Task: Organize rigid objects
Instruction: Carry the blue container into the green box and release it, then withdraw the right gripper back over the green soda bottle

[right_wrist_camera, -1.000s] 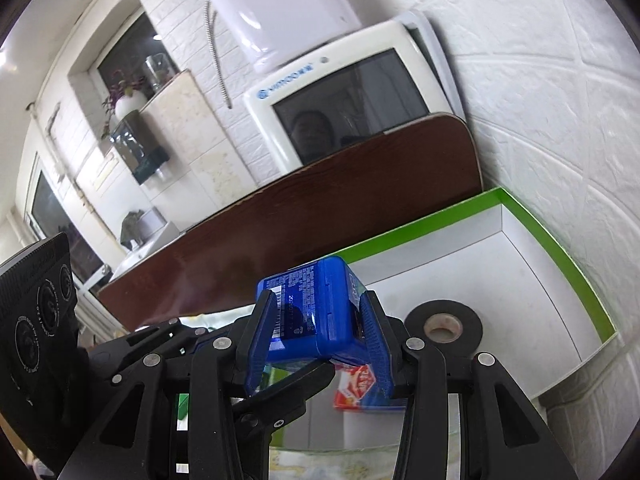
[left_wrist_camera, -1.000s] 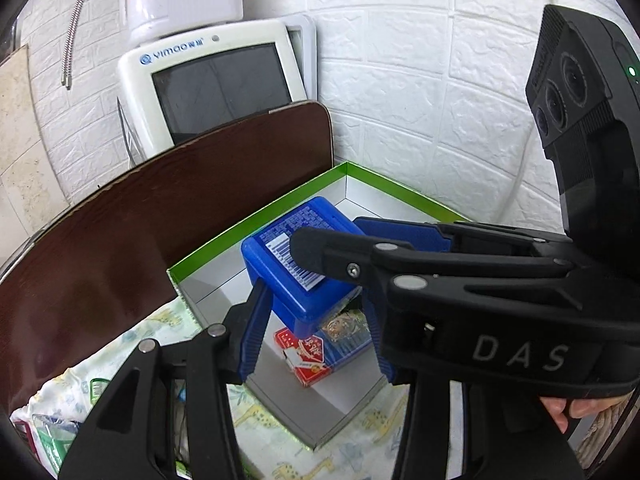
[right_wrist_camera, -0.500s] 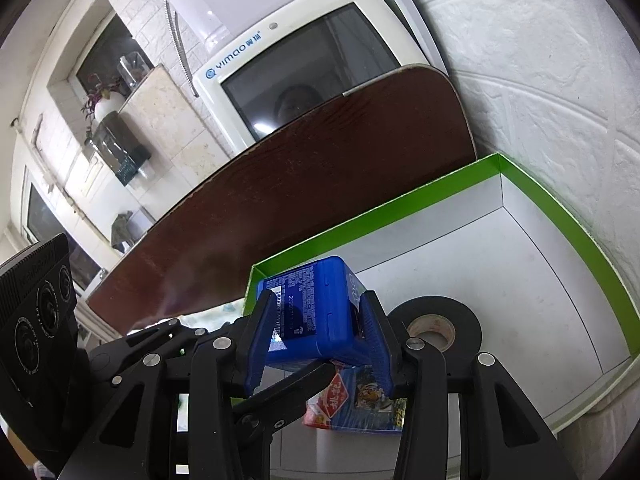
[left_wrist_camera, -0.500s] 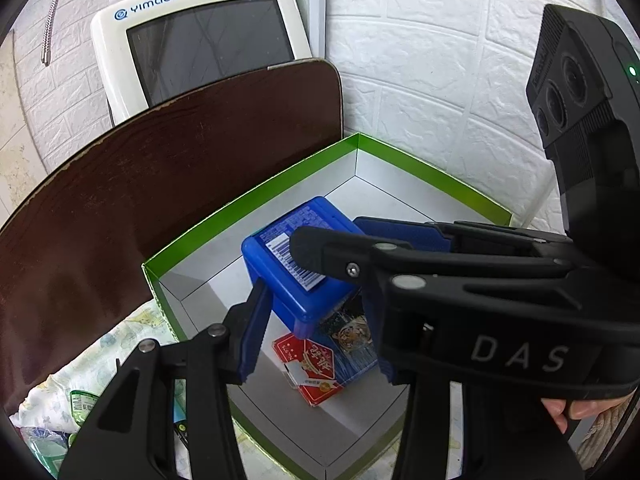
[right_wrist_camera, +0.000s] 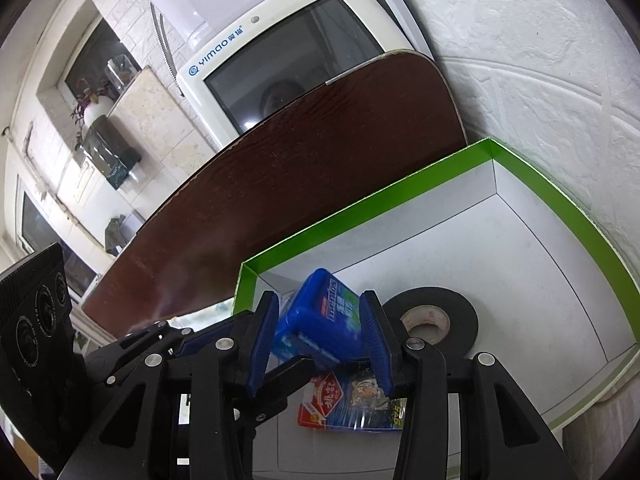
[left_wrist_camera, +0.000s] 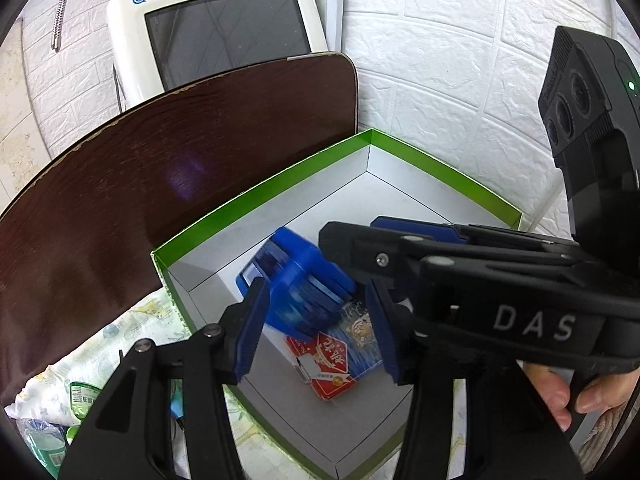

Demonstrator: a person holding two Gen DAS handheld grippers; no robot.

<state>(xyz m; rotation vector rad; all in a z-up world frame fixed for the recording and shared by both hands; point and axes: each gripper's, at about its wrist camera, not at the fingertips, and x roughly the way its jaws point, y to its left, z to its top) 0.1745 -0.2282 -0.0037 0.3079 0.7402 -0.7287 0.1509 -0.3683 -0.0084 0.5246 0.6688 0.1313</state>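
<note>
A blue plastic box (right_wrist_camera: 320,316) is tilted and blurred in mid-fall between the opened fingers of my right gripper (right_wrist_camera: 318,342), over the green-rimmed white tray (right_wrist_camera: 560,200). In the left wrist view the blue box (left_wrist_camera: 298,280) drops toward a red and blue card pack (left_wrist_camera: 334,354) on the tray floor. My left gripper (left_wrist_camera: 316,330) is open and empty, hovering over the tray's (left_wrist_camera: 440,160) near corner. The right gripper's arm (left_wrist_camera: 480,280) crosses in front of it.
A black tape roll (right_wrist_camera: 430,318) lies on the tray floor beside the card pack (right_wrist_camera: 356,400). A dark brown board (left_wrist_camera: 160,168) stands behind the tray, with a white monitor (left_wrist_camera: 224,28) behind it. Green packets (left_wrist_camera: 80,396) lie on the patterned cloth at left.
My right gripper has opened and let go of the blue box, which tips and falls into the tray. Both grippers have moved further over the tray.
</note>
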